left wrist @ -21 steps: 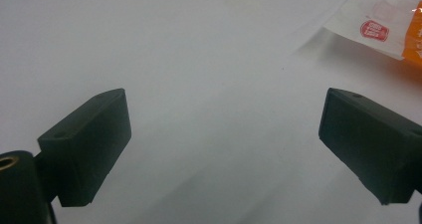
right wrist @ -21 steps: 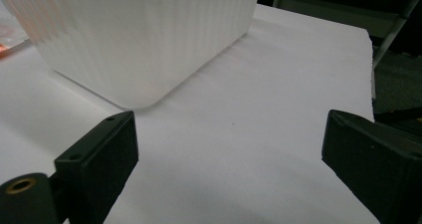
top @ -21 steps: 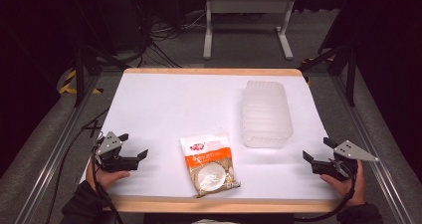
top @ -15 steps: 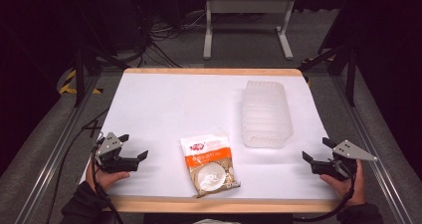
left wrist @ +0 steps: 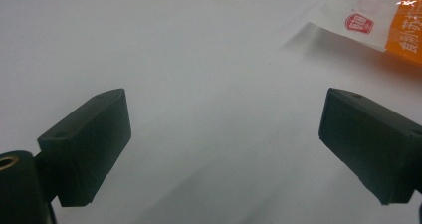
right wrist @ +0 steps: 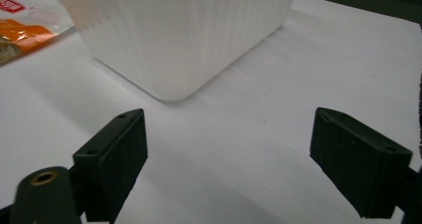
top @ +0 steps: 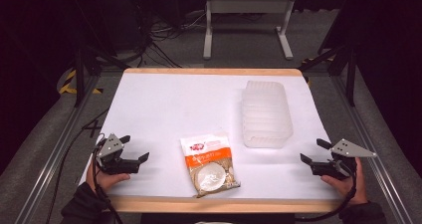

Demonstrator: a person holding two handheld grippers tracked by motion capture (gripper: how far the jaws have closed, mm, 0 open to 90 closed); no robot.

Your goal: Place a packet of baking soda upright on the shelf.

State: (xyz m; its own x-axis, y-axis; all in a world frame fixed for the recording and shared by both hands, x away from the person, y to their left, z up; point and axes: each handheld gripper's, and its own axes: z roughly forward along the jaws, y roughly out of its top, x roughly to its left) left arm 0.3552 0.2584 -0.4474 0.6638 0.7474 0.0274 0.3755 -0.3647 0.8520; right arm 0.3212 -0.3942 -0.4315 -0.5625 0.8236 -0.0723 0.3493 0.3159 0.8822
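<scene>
An orange and white snack bag (top: 209, 163) lies flat near the table's front edge, at the middle. A translucent ribbed plastic container (top: 265, 113) stands at the right of the white table (top: 174, 104). My left gripper (top: 135, 148) rests open at the front left, its jaws pointing right toward the bag, well apart from it. In the left gripper view the bag's corner (left wrist: 378, 22) lies at the upper right, beyond the open left gripper (left wrist: 224, 139). My right gripper (top: 314, 151) rests open at the front right. In the right gripper view the container (right wrist: 174, 30) stands just ahead of the open right gripper (right wrist: 229, 149).
Metal rails run along both sides of the table. Cables and a grey stand base (top: 246, 20) lie on the dark floor behind it. White tabletop stretches between the two grippers and behind the bag.
</scene>
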